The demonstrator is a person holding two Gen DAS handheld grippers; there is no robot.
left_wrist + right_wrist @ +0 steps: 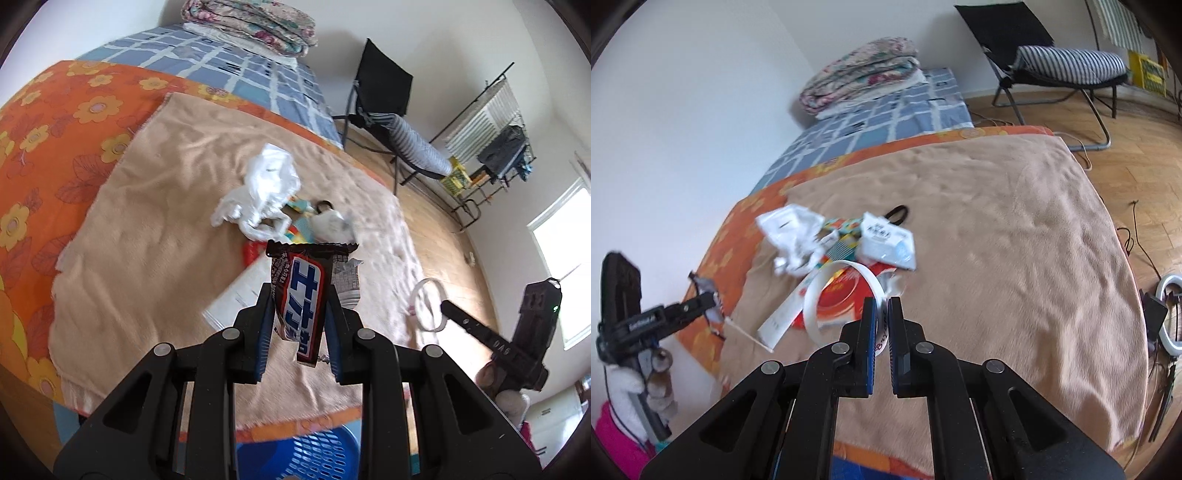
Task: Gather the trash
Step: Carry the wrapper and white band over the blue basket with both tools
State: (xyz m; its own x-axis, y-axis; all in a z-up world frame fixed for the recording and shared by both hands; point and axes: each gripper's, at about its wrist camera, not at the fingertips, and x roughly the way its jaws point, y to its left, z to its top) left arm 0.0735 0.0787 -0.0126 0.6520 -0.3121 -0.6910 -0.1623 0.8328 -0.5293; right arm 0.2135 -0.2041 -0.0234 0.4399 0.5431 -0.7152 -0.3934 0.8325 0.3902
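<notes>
Holding the candy wrapper (301, 299) pinched, the left gripper (298, 295) hangs over the bed (140, 229), above the blue basket (314, 450). Right gripper (882, 314) pinches the white ring (827, 291). Release each only directly over the basket.

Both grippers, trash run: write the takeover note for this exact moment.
Left gripper: shut on the candy bar wrapper, held above the bed.
Right gripper: shut on the white plastic ring, lifted over the pile.
Blue basket: on the floor at the bed's near edge, just below the left gripper; contents not visible.
Left on the beige blanket: crumpled white bag, white tissue pack, red packaging, paper strip, black loop.
Next, probably: drop both held pieces in the basket, then return for the pile.
</notes>
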